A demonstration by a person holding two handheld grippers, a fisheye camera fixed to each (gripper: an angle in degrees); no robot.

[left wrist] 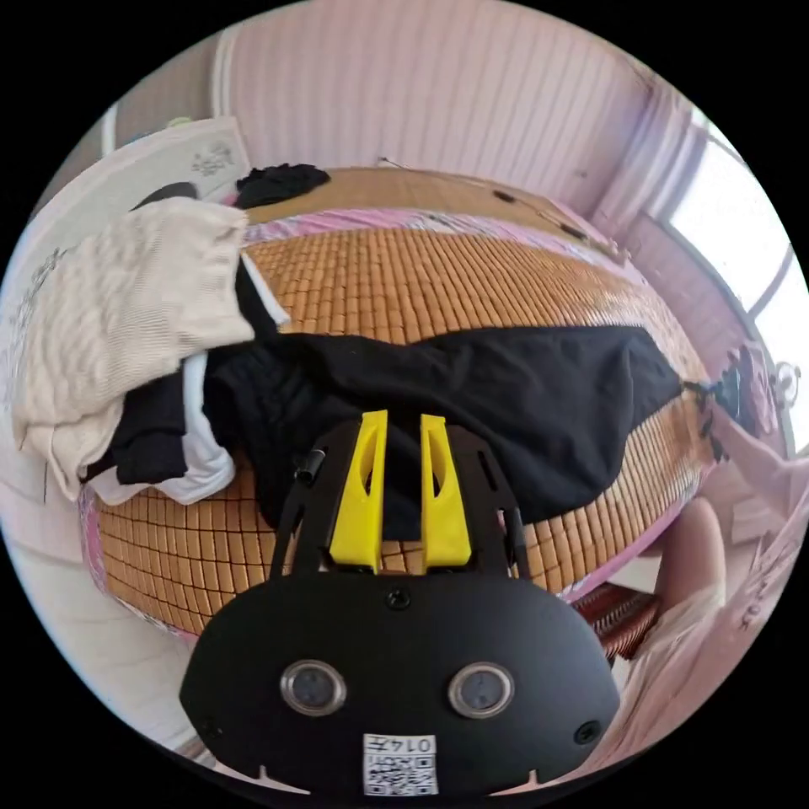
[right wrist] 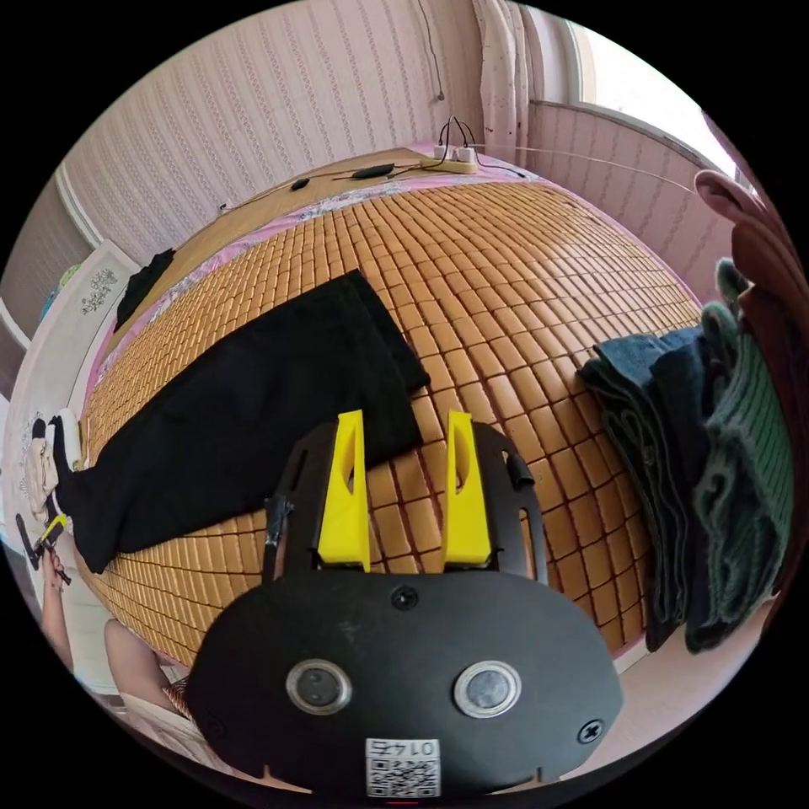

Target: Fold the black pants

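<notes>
1. Black pants are laid flat across the bamboo mat on the bed
2. Left tool is held over the pants, jaws apart, nothing gripped
3. Right tool is held over the mat by the pants' end, jaws apart
4. Folded clothes are stacked at the mat's edge

- We see bright daylight from the window, which is blown out white.
- We find fisheye bending at the edges; the centre stays sharp.
</notes>
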